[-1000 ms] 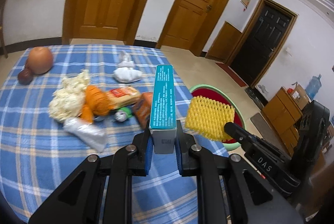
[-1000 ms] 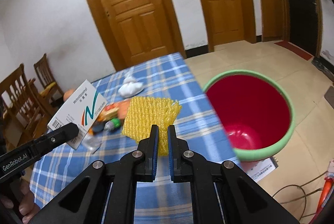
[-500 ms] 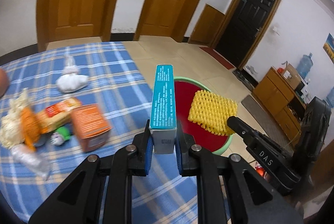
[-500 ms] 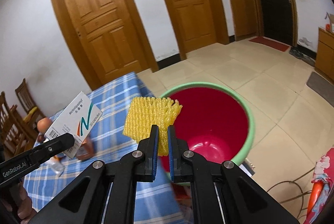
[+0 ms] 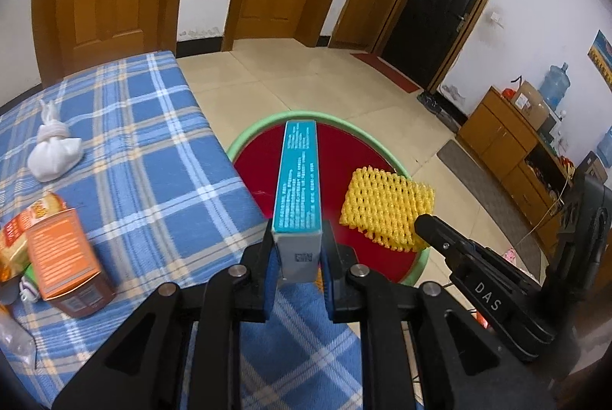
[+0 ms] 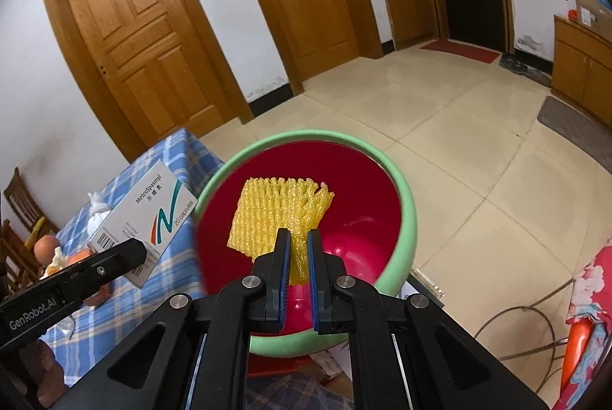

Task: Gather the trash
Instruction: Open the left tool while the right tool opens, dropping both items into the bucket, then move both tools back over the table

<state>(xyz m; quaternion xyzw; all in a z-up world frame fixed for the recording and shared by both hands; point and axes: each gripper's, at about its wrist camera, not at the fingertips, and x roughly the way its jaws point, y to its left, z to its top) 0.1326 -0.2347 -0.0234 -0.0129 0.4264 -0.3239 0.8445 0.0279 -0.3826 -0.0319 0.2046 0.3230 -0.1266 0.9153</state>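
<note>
My left gripper (image 5: 296, 249) is shut on a teal-and-white medicine box (image 5: 298, 180), held at the table's right edge with its far end over the bin. The box also shows in the right wrist view (image 6: 149, 215). My right gripper (image 6: 298, 249) is shut on a yellow foam net (image 6: 279, 211) and holds it above the open red bin with a green rim (image 6: 405, 196). The net (image 5: 386, 207) and bin (image 5: 260, 130) show in the left wrist view too.
On the blue plaid table (image 5: 153, 157) lie an orange box (image 5: 65, 249), a snack packet (image 5: 34, 222) and a knotted white bag (image 5: 53, 146). Wooden doors (image 6: 141, 39) stand behind. A cabinet (image 5: 508, 150) is at right on the tiled floor (image 6: 478, 150).
Both grippers have swung right from over the table to the bin, carrying the box and the net. The net now hangs over the bin's opening.
</note>
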